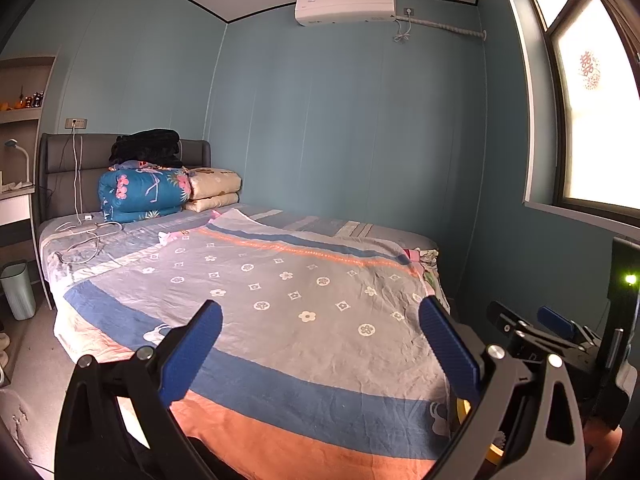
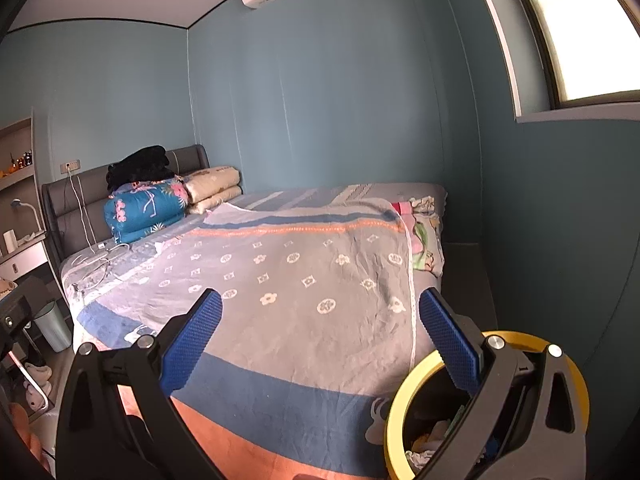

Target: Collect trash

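My left gripper (image 1: 320, 306) hangs open over the foot of the bed (image 1: 280, 360), nothing between its blue fingers (image 1: 196, 344). My right gripper (image 2: 320, 298) is also open and empty above the same bed end. A yellow-rimmed bin (image 2: 394, 404) stands below the right finger at the bed's near right corner, with crumpled scraps (image 2: 422, 454) inside. A sliver of its rim (image 1: 464, 408) shows in the left wrist view. A small pink and white scrap (image 1: 168, 236) lies on the sheet toward the pillows, far from both grippers. The right gripper (image 1: 554, 320) also shows at the left wrist view's right edge.
Folded quilts (image 1: 140, 196) and dark clothes (image 1: 146, 146) are stacked at the headboard. White cables and a charger (image 1: 88, 224) lie on the bed's left side. A pale bin (image 1: 18, 288) stands on the floor beside a desk. The wall and window (image 1: 580, 100) close in on the right.
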`<control>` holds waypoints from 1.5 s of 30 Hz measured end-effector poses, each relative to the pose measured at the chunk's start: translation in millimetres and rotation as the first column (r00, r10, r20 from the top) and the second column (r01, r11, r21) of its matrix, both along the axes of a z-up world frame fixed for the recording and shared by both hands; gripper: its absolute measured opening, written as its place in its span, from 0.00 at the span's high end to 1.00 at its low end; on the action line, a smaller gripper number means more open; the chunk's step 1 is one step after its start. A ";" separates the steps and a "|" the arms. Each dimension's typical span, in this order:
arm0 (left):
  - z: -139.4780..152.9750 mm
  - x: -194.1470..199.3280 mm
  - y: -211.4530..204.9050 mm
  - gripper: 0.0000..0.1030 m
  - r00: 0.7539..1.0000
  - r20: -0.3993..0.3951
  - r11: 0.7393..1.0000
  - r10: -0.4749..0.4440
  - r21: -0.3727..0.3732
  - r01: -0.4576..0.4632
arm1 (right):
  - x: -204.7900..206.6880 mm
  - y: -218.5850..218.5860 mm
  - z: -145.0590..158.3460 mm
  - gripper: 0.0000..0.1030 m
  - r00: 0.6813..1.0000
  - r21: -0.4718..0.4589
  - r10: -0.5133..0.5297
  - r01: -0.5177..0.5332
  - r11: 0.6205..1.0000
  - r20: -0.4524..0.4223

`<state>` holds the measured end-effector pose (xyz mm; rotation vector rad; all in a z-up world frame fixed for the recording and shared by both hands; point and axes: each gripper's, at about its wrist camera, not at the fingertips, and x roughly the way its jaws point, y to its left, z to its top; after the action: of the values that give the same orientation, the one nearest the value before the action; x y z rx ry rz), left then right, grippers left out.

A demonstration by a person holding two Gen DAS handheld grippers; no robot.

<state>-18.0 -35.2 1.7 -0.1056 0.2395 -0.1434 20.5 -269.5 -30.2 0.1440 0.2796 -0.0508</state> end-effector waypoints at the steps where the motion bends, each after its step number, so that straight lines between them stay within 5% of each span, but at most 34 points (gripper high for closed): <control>1: -0.2 -0.8 -0.4 0.08 1.000 0.001 1.000 0.001 0.001 -0.001 | 1.4 -0.7 -1.2 0.08 1.000 0.002 0.000 0.000 1.000 -0.005; 45: -5.2 -0.4 -2.7 0.08 1.000 -0.011 1.000 -0.010 -0.019 0.010 | 13.0 -5.1 -18.5 0.08 0.999 0.007 0.010 -0.010 1.000 -0.048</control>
<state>-18.4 -37.9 -3.5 -0.1242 0.2500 -0.1551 33.4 -274.7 -48.7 0.1481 0.3287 -0.0438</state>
